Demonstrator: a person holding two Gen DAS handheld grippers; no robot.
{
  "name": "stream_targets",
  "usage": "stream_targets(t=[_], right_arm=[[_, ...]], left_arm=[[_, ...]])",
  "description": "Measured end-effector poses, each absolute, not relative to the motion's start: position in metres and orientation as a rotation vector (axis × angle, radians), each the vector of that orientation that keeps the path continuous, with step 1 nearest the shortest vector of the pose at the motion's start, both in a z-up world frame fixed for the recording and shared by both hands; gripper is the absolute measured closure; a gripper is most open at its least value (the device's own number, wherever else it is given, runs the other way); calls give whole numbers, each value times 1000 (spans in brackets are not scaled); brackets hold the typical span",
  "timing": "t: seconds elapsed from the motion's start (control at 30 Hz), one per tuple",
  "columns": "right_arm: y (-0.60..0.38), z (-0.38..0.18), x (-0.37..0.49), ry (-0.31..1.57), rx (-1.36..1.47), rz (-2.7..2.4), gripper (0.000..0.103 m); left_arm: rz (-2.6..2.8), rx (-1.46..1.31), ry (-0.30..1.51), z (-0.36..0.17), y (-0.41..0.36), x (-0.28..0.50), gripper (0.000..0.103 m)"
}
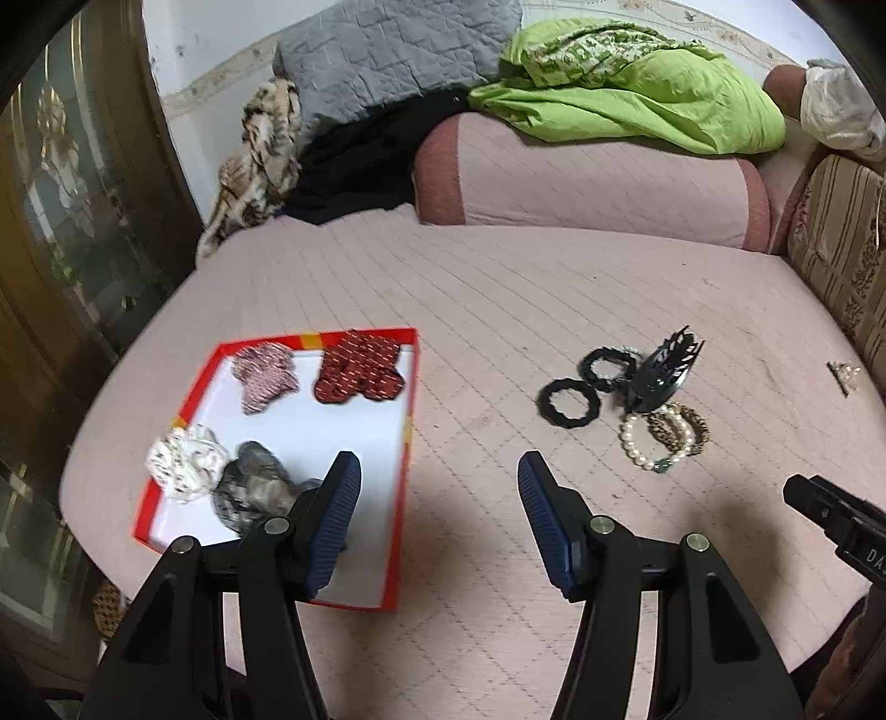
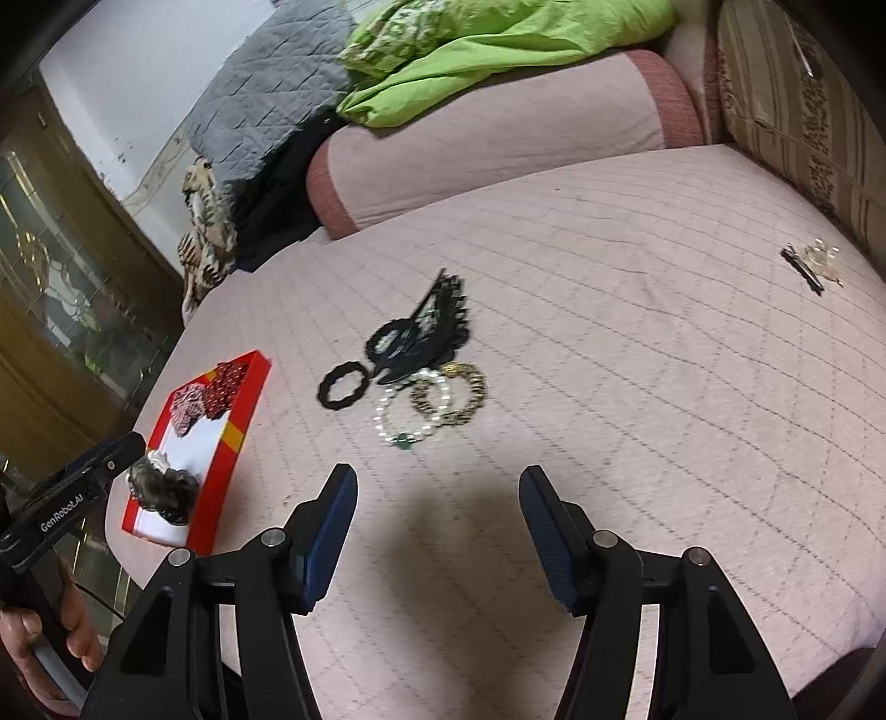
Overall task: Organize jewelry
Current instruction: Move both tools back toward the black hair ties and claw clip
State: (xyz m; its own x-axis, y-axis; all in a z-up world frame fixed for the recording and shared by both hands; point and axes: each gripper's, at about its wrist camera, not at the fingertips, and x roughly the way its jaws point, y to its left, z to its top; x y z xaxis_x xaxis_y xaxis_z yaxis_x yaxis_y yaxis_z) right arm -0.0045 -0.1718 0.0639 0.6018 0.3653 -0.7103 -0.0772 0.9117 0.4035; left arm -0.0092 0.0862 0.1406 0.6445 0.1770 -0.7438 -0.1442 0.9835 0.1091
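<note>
On the pink quilted bed (image 1: pixel 498 288), the red box (image 1: pixel 221 354) holds 4 scrunchies, while 2 black hair ties (image 1: pixel 569 400), a black claw clip (image 1: pixel 662 371) and the pearl bracelet (image 1: pixel 645 440) lie well apart to its right. Left gripper (image 1: pixel 437 471) and right gripper (image 2: pixel 437 471) both hover with fingers spread wide, grasping nothing.

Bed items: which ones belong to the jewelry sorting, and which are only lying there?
Job: red box, scrunchies, black hair ties, claw clip, bracelets, small clip.
Lying about: green bedding, grey quilt, bolster.
</note>
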Motion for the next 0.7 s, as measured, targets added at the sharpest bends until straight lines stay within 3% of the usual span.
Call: stream_targets(t=[0.5,0.7], right_arm=[[-180,36,35,937,243,238,37],[-157,27,53,949,231,332,44]], left_arm=[[27,-86,1055,62,68,84,45],[3,-125,1075,38,68,121,45]])
